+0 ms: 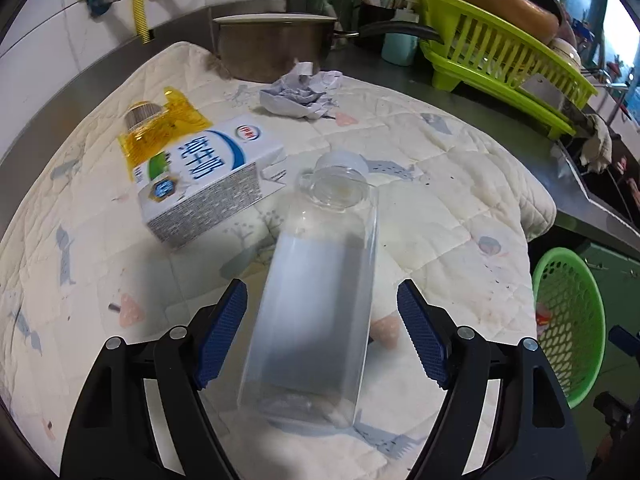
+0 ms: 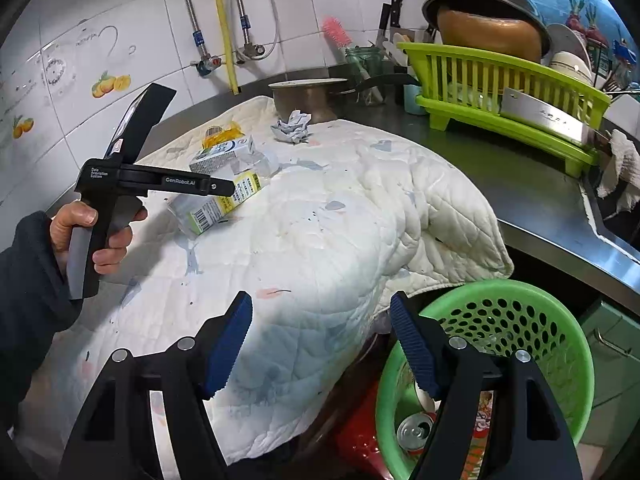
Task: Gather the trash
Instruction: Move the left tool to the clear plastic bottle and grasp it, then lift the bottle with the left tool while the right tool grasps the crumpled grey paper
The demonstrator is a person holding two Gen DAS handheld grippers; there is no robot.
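Several pieces of trash lie on the quilted cloth [image 1: 460,184] that covers the desk [image 1: 500,120], and I go over them from left to right as my left wrist camera shows them. Far left is a yellow wrapper [image 1: 160,128], with a milk carton [image 1: 208,184] partly on top of it; behind them, near the steel pot [image 1: 272,52], sits a crumpled paper [image 1: 298,94]. The clear plastic bottle [image 1: 316,304] is my next target: it lies on its side between the fingers of the left gripper [image 1: 322,340], its long axis running almost straight away from me, the open mouth pointing far and slightly right, the base nearest the camera. The fingers are spread wide on both sides and I see a gap on each side, so nothing is pinched yet. My worry is that the bottle is smooth and light: if I close off-centre or too near the base, it may squirt forward or roll toward the carton. The right gripper [image 2: 320,344] is also spread and empty, hovering over the cloth edge beside the green basket [image 2: 560,320], which already holds a can [image 2: 414,430]. A careless drop could miss the basket, I think.
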